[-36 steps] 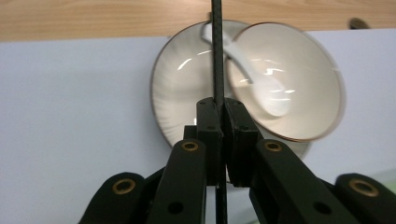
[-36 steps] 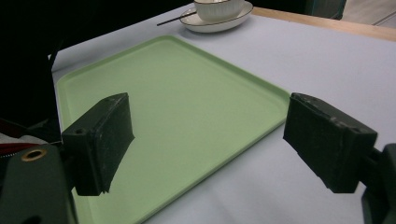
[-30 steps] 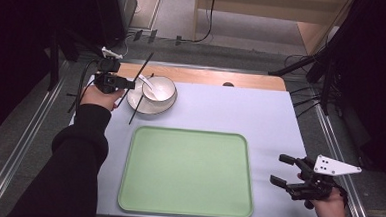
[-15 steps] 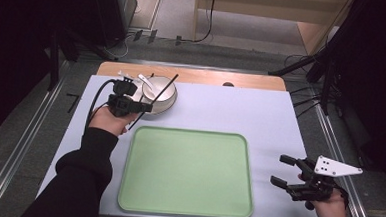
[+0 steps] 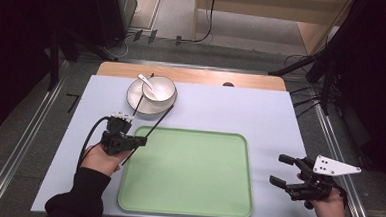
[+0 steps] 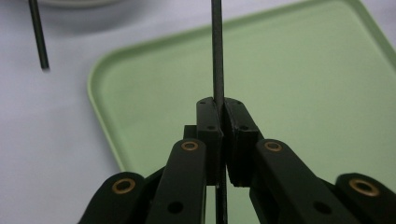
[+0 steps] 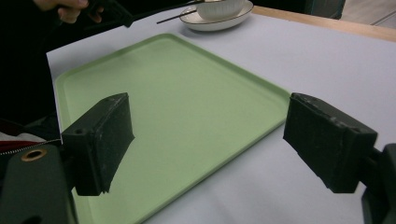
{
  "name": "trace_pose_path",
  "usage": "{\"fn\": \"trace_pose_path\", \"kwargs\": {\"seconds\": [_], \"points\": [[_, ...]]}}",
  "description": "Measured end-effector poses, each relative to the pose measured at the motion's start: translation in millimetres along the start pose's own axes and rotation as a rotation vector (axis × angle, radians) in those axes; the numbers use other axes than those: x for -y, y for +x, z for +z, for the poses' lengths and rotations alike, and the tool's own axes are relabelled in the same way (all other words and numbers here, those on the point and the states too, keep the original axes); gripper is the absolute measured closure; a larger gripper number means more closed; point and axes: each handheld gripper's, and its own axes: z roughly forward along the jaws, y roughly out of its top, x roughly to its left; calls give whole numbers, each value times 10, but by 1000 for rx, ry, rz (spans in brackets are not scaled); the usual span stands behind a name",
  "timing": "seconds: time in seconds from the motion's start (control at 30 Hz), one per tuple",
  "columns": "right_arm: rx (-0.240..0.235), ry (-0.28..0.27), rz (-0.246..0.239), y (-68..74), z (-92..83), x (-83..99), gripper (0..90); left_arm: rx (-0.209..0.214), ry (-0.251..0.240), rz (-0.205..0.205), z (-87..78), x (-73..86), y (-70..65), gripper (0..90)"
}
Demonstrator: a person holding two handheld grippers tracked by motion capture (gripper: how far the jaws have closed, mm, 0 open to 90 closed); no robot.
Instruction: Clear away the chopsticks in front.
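Carried back from the bowl (image 5: 152,93) to the green tray's (image 5: 186,208) left edge, the left gripper (image 5: 138,141) clamps one thin black chopstick (image 5: 156,124); the right gripper (image 5: 282,170) gapes, empty.

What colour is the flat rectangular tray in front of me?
The flat rectangular tray is plain pale green, no pattern; the high view shows it best.

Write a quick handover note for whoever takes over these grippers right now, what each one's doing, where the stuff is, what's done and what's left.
Left gripper: shut on one black chopstick, held over the near-left corner of the green tray.
Right gripper: open, holding nothing, by the tray's right edge.
Second chopstick leans on the white bowl at the far left of the table; a white spoon lies in the bowl.
Done: nothing is on the tray yet.
Left, probably: lay this chopstick on the tray, then fetch the other.
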Motion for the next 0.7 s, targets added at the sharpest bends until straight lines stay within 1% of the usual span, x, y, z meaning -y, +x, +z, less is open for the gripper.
{"fn": "trace_pose_path", "kwargs": {"seconds": [0.03,0.07,0.13,0.27,0.3,0.37,0.43,0.47,0.5,0.53,0.57,0.6,0.7], "points": [[-3,0,1,2,4,-4,162,-2,9,1,13,51,-14,858],[-5,2,-2,3,10,-10,162,-2,9,1,13,51,-14,858],[-7,1,-7,3,26,-20,162,6,39,-9,37,184,-63,857],[-14,2,-13,-4,51,-33,162,16,55,-24,2,322,-92,857],[-15,2,-13,-7,57,-35,162,23,59,-32,0,354,-91,857],[-17,4,-14,-12,62,-39,162,20,71,-53,9,418,-93,856],[-17,6,-15,-14,65,-40,162,20,78,-57,12,437,-86,856],[-20,3,-12,-15,71,-43,162,19,86,-76,33,465,-79,856],[-21,3,-16,-18,76,-44,162,6,100,-85,80,501,-82,856],[-21,3,-16,-18,76,-44,162,6,100,-85,80,501,-82,856],[-22,5,-17,-18,79,-46,162,-9,125,-84,117,514,-83,856],[-23,5,-17,-18,82,-48,162,-10,142,-87,144,520,-77,856],[-24,4,-15,-14,86,-52,162,-19,157,-86,208,520,-90,854]]}}
